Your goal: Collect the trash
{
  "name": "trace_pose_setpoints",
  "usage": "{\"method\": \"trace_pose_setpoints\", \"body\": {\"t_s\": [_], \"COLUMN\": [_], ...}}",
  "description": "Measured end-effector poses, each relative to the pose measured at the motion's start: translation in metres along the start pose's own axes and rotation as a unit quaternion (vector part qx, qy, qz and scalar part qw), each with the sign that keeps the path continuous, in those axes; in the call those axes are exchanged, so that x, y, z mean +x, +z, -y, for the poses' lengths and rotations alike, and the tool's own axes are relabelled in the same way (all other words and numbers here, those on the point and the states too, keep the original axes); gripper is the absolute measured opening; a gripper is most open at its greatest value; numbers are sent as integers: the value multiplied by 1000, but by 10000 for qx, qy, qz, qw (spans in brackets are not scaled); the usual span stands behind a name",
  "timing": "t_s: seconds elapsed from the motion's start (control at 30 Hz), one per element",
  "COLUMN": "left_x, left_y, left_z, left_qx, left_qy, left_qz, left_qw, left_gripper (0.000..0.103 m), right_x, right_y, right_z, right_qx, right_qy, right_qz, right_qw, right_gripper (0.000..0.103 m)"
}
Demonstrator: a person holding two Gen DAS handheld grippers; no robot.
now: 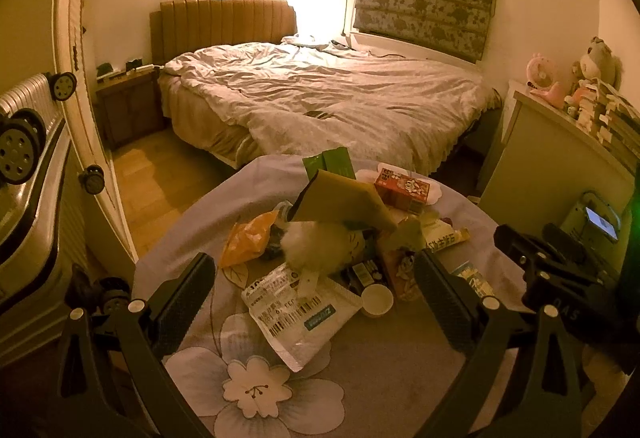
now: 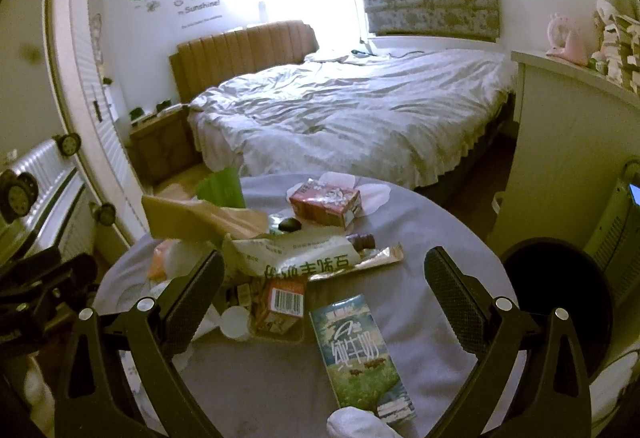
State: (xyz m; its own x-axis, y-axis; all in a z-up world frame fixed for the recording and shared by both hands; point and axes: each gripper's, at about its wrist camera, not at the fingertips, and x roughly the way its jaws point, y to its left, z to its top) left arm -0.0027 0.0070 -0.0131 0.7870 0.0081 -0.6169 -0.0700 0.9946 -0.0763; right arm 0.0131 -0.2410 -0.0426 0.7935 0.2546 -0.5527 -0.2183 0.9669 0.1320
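Note:
A pile of trash lies on a round table with a grey flowered cloth [image 1: 360,378]. In the left wrist view I see a white shipping bag [image 1: 304,314], an orange wrapper [image 1: 246,242], a brown envelope [image 1: 340,202], a white fluffy wad [image 1: 312,246], a small paper cup [image 1: 377,300] and a red carton [image 1: 402,190]. In the right wrist view a green milk carton [image 2: 360,354] lies flat between my fingers, with a white snack bag [image 2: 296,258] and red carton [image 2: 326,204] beyond. My left gripper [image 1: 316,282] and right gripper [image 2: 324,278] are both open and empty above the table [image 2: 420,238].
A bed [image 1: 328,98] stands behind the table. A suitcase [image 1: 28,206] stands at the left, a white cabinet [image 1: 560,158] with toys at the right. A black round bin [image 2: 560,298] sits right of the table. The right gripper shows in the left wrist view [image 1: 560,270].

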Motion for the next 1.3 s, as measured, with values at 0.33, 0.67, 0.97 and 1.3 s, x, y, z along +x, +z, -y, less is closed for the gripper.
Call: {"method": "trace_pose_setpoints", "body": {"t_s": [0.33, 0.67, 0.97, 1.3], "left_x": [2, 3, 4, 38], "left_y": [-1, -2, -2, -39], "left_z": [0, -2, 0, -38], "left_qx": [9, 6, 12, 95], "left_qy": [-29, -40, -56, -657], "left_qz": [-64, -88, -85, -483], "left_qw": [10000, 10000, 9999, 9966], "left_gripper": [98, 98, 98, 98], "right_x": [3, 6, 12, 42], "right_y": [-2, -2, -4, 26], "right_z": [-1, -2, -3, -35], "right_qx": [1, 0, -40, -1472], "right_qy": [12, 26, 40, 777], "right_qz": [-25, -58, -81, 53], "right_qw": [10000, 10000, 10000, 9860], "right_gripper": [99, 99, 99, 99]}}
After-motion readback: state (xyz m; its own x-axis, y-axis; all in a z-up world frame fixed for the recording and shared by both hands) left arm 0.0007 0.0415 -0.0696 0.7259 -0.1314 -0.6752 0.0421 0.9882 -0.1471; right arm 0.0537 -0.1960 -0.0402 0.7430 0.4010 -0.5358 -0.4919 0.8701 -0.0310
